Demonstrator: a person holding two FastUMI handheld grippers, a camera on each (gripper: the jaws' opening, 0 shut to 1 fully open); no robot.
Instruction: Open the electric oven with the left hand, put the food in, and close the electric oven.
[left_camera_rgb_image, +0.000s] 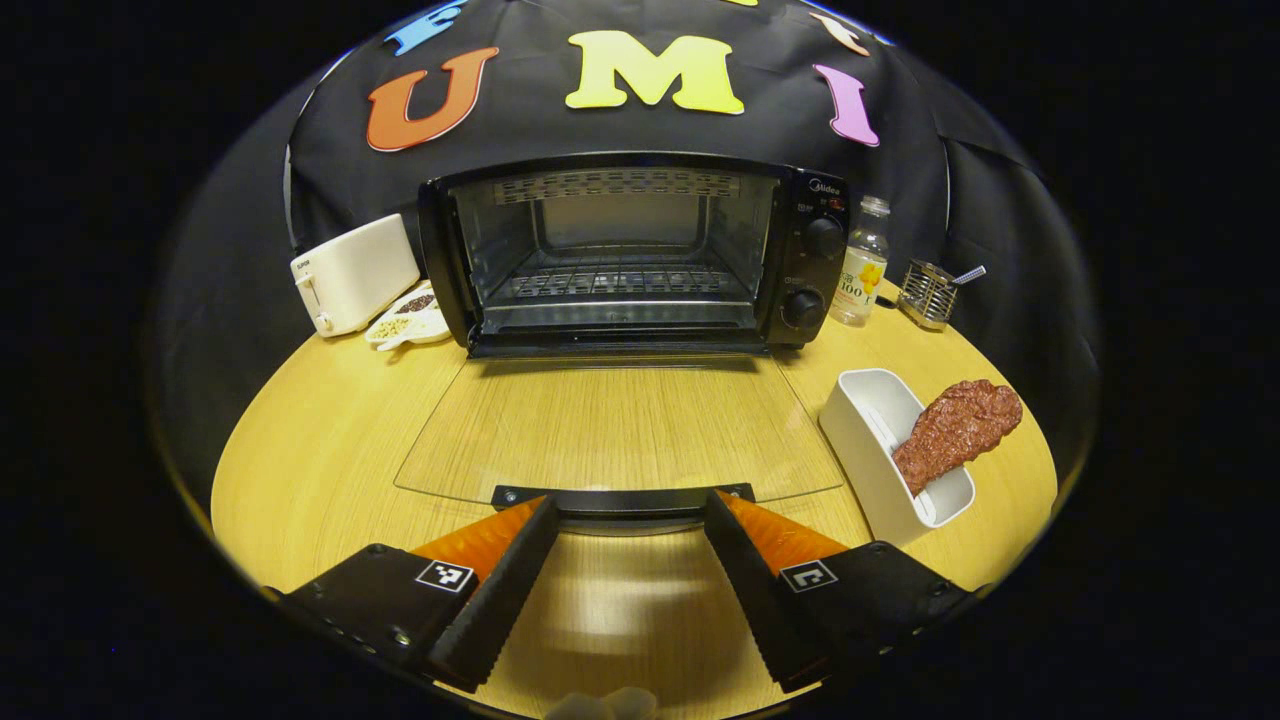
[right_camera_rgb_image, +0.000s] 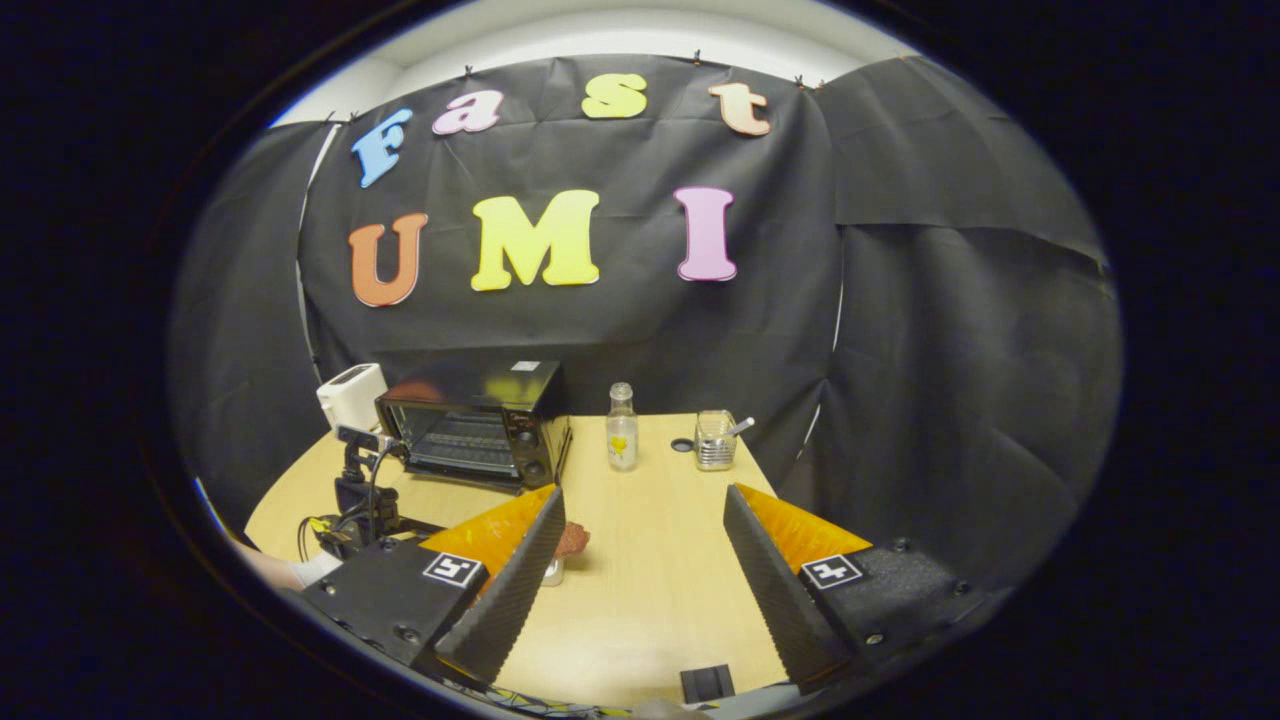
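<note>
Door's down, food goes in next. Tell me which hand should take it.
Probably right: its open tongs hang free near the brown food. The left tongs sit at the lowered oven door's handle, with the food off to the side.

In the right gripper view the food (right_camera_rgb_image: 572, 541) and its white tray (right_camera_rgb_image: 552, 572) sit mostly hidden — behind the right gripper's own finger (right_camera_rgb_image: 505, 590).

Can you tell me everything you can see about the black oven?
The oven is a small black box at the back of the round wooden table. Its glass door is open, lying flat toward the left gripper, whose open fingers flank the door's handle without gripping it. Inside it has a wire rack and no food. Two round knobs sit on its right side. A white toaster stands to its left, a bottle to its right.
</note>
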